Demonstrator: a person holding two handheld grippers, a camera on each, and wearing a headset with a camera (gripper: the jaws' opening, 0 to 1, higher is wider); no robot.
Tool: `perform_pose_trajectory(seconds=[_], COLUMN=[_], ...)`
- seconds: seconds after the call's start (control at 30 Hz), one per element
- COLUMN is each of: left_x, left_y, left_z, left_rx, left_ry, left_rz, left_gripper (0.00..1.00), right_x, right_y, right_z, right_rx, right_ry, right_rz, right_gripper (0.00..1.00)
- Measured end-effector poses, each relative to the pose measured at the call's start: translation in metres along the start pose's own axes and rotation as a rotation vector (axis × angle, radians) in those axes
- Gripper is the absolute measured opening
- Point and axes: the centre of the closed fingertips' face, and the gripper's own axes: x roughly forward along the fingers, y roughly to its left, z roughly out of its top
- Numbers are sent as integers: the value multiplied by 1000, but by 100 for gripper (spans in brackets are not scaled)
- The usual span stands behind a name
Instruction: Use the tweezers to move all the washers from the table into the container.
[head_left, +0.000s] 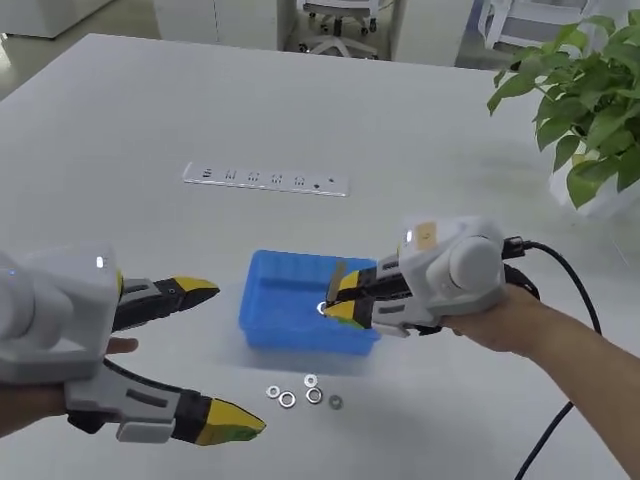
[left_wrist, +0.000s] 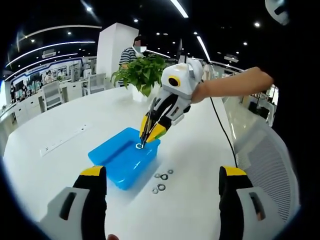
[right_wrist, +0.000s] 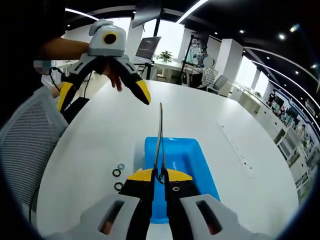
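Note:
My right gripper (head_left: 345, 297) is shut on thin metal tweezers (right_wrist: 160, 135), which reach out over the blue container (head_left: 300, 338). A small washer (left_wrist: 139, 146) sits at the tweezer tips, just above the container's near rim. Several washers (head_left: 300, 393) lie on the white table in front of the container. My left gripper (head_left: 215, 355) stands open to the left of the container and holds nothing; the loose washers (left_wrist: 162, 180) lie ahead between its jaws. The left gripper (right_wrist: 103, 100) also faces the right gripper from across the table.
A white power strip (head_left: 265, 180) lies on the table beyond the container. A potted plant (head_left: 590, 90) stands at the far right edge. A black cable (head_left: 560, 270) trails from the right gripper. Office chairs stand behind the table.

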Motion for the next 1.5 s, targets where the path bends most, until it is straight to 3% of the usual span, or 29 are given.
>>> perform_pose_trajectory(seconds=[0.57,1.0,1.5], left_x=[9,25,58], left_y=[13,26,43], left_z=[1,12,31], left_rx=[2,14,91], left_ry=[4,-13,-18], left_rz=[-7,-28,-74], left_gripper=[98,92,62], right_x=[19,30,40], right_y=[-10,-10,-14], right_z=[-25,-35,-41], right_rx=[38,59,72], right_ry=[24,42,50], right_rz=[18,52,74], right_gripper=[8,9,9])
